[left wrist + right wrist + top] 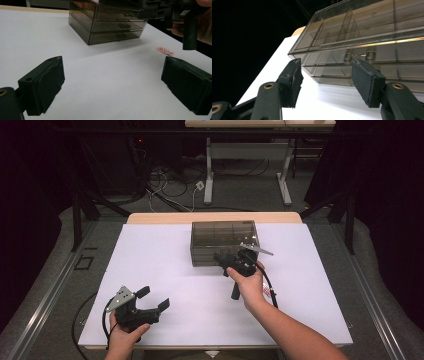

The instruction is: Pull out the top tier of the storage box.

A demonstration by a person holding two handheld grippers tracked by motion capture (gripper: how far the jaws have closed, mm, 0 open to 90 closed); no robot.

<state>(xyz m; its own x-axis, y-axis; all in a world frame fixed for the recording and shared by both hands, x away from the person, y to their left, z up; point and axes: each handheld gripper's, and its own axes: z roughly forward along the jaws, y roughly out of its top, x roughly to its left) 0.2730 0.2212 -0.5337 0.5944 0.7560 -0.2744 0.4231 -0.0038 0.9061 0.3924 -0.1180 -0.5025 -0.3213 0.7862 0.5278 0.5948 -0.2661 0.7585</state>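
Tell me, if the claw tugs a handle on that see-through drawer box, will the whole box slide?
Probably. The drawer box looks like thin, empty plastic, so likely light, and it sits on a smooth white table. The right claw, open at its top handle, might drag or tilt it.

Drawer box (224, 242) blocks mid-table; white table (165, 270) open around.

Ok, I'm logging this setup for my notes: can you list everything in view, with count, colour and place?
drawer box: one, smoky clear, three drawers, far middle of the board
fish-shaped piece: one, pink striped, on the board near the right hand
board: one, white, covering the table
desk: one, pale, behind on the floor
left gripper: one, black, open, near the board's front left
right gripper: one, black, open, at the drawer box's front
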